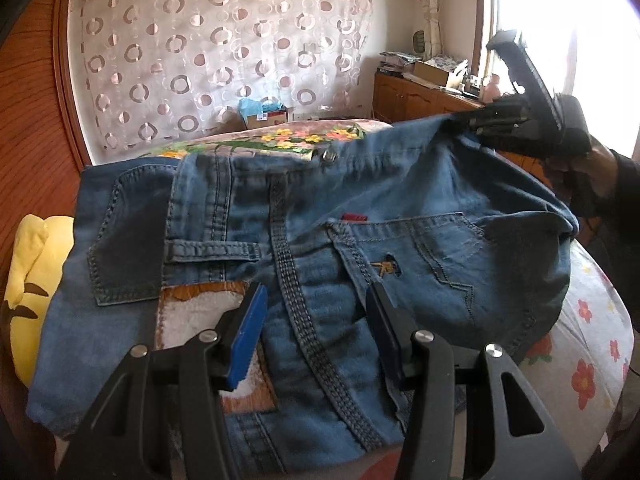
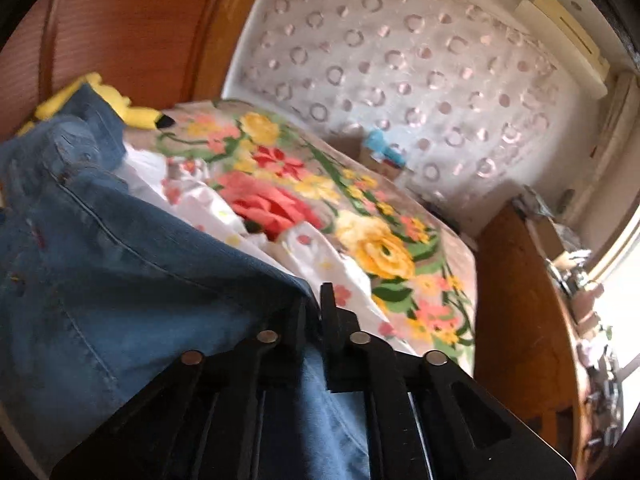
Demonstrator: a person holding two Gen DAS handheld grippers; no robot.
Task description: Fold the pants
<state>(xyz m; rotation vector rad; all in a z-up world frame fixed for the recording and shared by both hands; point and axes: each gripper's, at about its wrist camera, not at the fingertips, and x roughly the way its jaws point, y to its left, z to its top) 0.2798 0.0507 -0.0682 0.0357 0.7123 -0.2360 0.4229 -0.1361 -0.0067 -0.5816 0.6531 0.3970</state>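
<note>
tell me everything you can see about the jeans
The blue denim jeans lie crumpled, seat side up, on the floral bedspread, showing back pockets, belt loops, a metal waist button and a small red tag. The right claw is shut on a lifted edge; the open left claw hovers over the seat seam.
</note>
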